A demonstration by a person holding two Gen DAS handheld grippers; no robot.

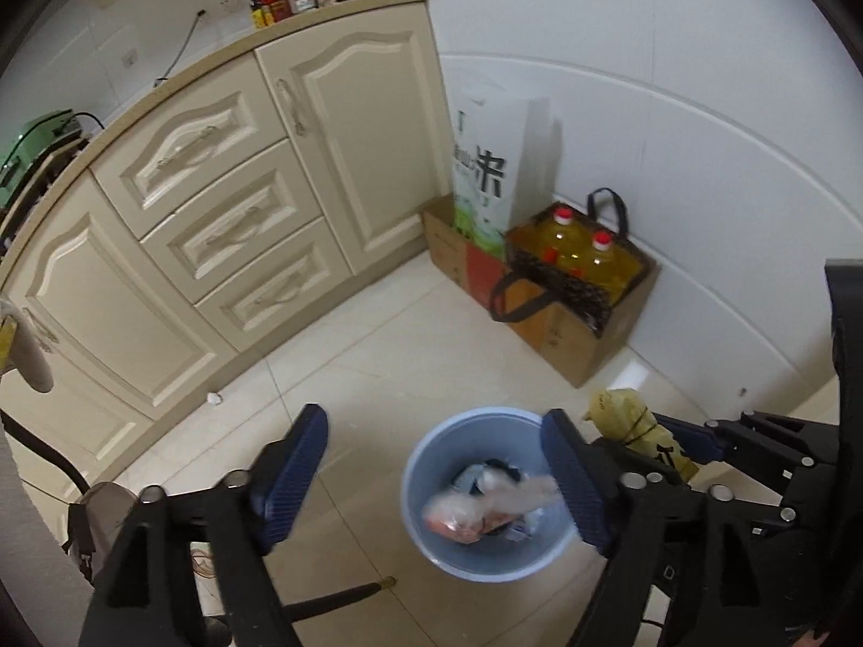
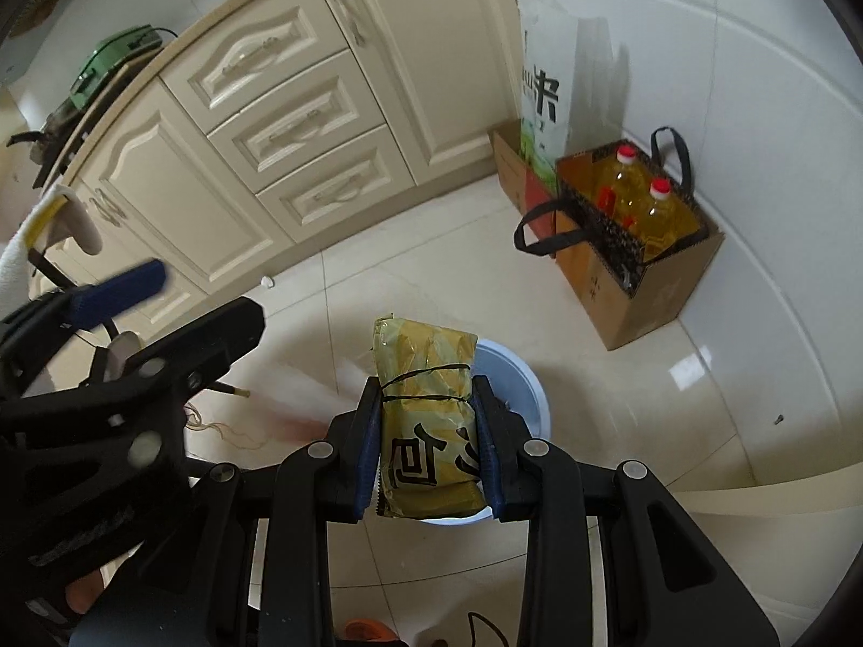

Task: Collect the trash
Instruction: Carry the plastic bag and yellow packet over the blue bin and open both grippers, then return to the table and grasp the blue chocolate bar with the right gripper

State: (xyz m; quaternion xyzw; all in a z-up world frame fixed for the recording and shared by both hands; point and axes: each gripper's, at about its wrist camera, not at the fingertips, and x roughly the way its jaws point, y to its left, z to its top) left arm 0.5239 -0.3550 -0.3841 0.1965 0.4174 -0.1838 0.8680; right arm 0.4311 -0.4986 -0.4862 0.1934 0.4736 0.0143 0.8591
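Observation:
A light blue bin (image 1: pixel 426 542) stands on the tiled floor with wrappers inside. My left gripper (image 1: pixel 431 420) hangs over it, open, with nothing touching its blue pads (image 1: pixel 294 477). A clear plastic bag with something red in it (image 1: pixel 485 501) shows blurred at the bin's mouth, free of the pads. My right gripper (image 2: pixel 426 383) is shut on a yellow packet (image 2: pixel 426 431) tied with a black band and holds it above the bin's rim (image 2: pixel 531 388). The left wrist view shows that packet (image 1: pixel 628 418) just right of the bin.
Cream cupboards and drawers (image 1: pixel 216 226) run along the left. A cardboard box (image 1: pixel 572 337) with oil bottles (image 1: pixel 601 264) and a rice bag (image 1: pixel 485 162) fills the corner. A small white scrap (image 1: pixel 214 398) lies by the cupboard base. A thin stick (image 1: pixel 345 596) lies on the floor.

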